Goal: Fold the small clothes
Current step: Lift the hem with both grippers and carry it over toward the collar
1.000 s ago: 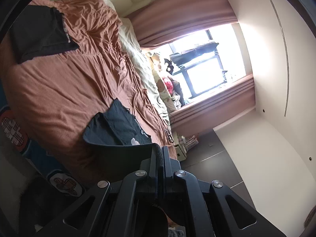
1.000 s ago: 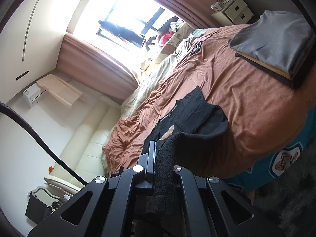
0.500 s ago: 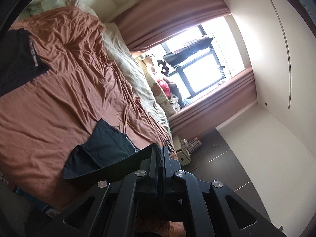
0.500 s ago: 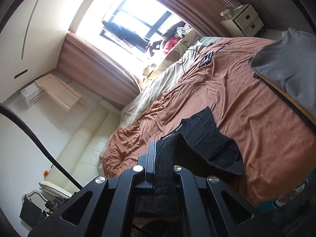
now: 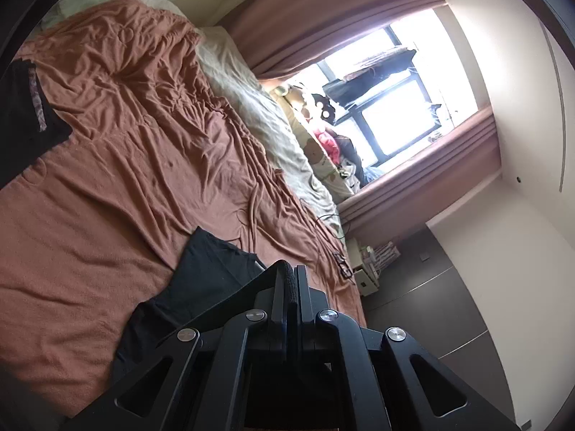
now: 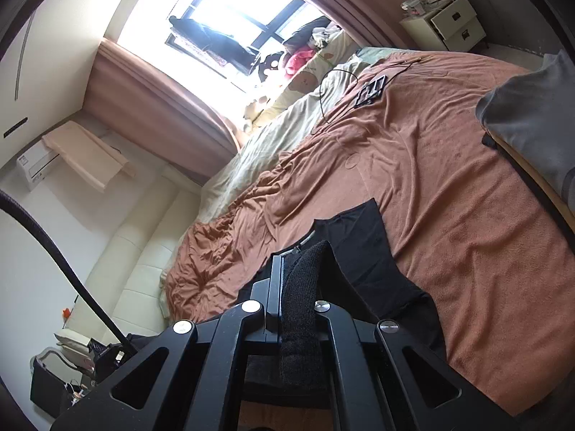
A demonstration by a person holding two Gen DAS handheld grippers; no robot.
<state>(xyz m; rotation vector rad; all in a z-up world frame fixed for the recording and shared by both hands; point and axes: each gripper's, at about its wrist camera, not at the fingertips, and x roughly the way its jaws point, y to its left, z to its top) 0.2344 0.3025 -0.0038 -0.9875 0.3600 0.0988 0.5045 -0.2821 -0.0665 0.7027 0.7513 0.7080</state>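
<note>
A small black garment (image 5: 212, 269) lies partly spread on the rust-brown bedspread (image 5: 125, 165), its near edge lifted. My left gripper (image 5: 290, 273) is shut on that black fabric, which stretches taut from the jaws down to the bed. In the right wrist view the same black garment (image 6: 363, 248) runs up into my right gripper (image 6: 300, 251), shut on a thick fold of it. Both grippers hold the cloth above the bed.
A dark garment with a patterned band (image 5: 28, 115) lies at the far left of the bed. A folded grey pile (image 6: 539, 115) sits at the bed's right edge. Cream quilt (image 5: 258, 115), window (image 5: 395, 107), white nightstand (image 6: 445, 25), black cable (image 6: 334, 93).
Both grippers have carried the black garment's held edge forward across the bed. The dark garment and the grey pile have slid toward the frame edges.
</note>
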